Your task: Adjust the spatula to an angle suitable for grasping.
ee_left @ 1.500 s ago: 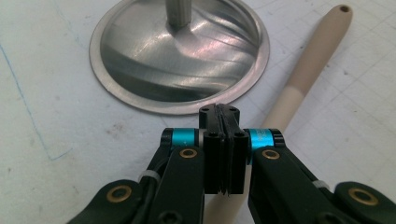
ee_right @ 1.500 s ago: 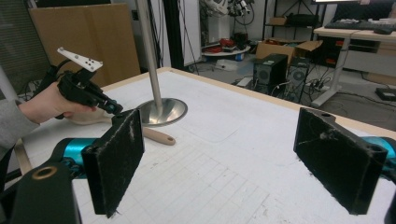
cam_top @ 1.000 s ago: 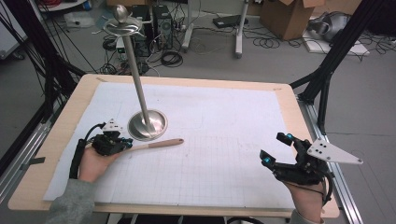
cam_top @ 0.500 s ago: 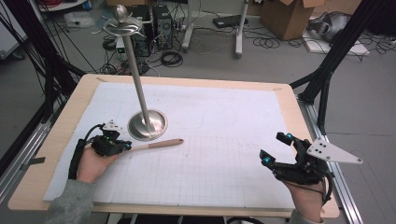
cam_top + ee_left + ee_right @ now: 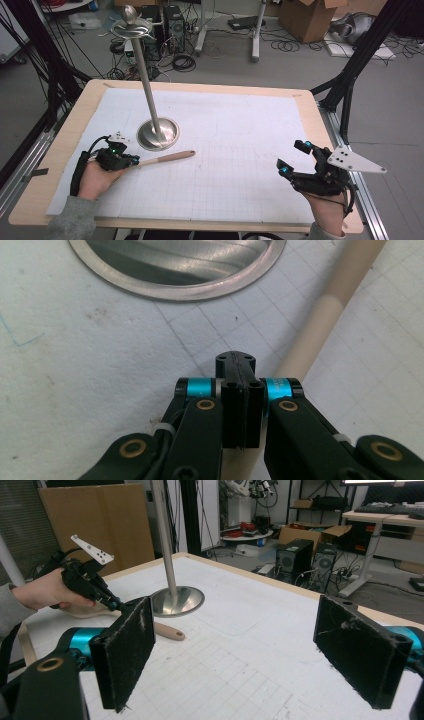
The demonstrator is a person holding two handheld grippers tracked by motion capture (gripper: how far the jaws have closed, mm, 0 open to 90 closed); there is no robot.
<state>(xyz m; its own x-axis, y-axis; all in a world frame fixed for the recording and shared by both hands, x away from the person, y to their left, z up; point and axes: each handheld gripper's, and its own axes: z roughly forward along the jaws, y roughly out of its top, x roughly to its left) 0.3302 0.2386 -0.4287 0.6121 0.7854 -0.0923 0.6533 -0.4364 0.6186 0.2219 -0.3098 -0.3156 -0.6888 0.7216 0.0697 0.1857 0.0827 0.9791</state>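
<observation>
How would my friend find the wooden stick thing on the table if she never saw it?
Start at the tall metal stand with its round shiny base on the white mat. Just in front of that base lies a slim, pale wooden handle, its left end at the left gripper. It is the only wooden rod lying flat.

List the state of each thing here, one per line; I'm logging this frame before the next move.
Left hand-held gripper: shut on the wooden handle.
Right hand-held gripper: open, empty, held above the sheet.
Light wooden utensil handle: lying on the sheet, one end gripped.
Tall silver metal stand with round base: upright, untouched.
White gridded paper sheet: flat on the table.
</observation>
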